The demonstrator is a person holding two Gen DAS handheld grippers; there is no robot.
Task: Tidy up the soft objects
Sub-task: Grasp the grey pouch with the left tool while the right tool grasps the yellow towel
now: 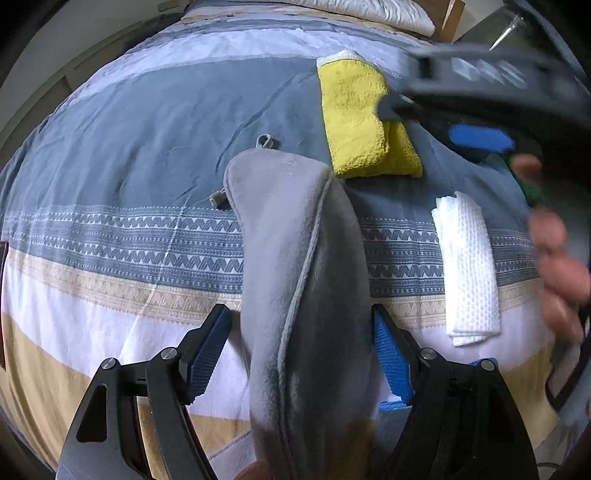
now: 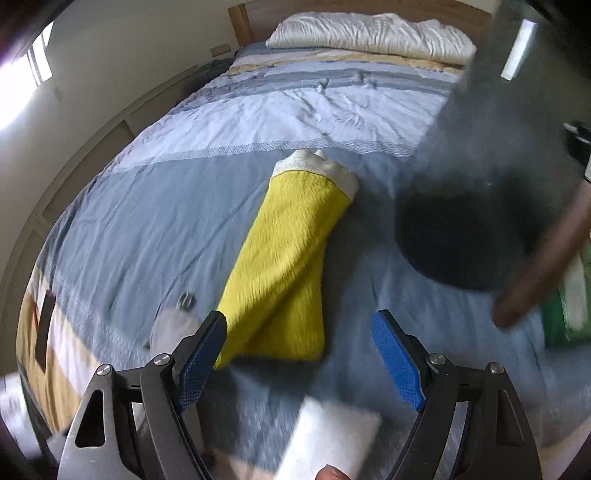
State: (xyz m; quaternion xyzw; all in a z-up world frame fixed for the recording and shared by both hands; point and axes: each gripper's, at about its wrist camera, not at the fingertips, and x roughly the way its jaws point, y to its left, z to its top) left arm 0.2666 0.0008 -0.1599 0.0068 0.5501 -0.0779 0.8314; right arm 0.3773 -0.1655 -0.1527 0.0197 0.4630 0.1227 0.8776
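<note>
Progress: partly done | folded yellow terry towel (image 2: 280, 266) and folded white waffle cloth (image 1: 467, 269) laid on striped bed quilt (image 1: 129, 155) | grey plush towel (image 1: 291, 277) draped between wide-open left tool (image 1: 299, 350), grip unclear, unfolded | right tool (image 2: 299, 354) wide open, nothing held.

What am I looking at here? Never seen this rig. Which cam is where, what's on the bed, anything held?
No robot: a person carries a handheld two-finger claw in each hand, each with a fisheye camera looking along its blue pads.

The left view shows the left claw, pads apart, with a grey towel lying between them; they do not look closed on it.

The right view shows the right claw, open and empty, above a folded yellow towel; it is motion-blurred.

All rests on a striped bedspread, with a folded white cloth to the right and a pillow at the head.
</note>
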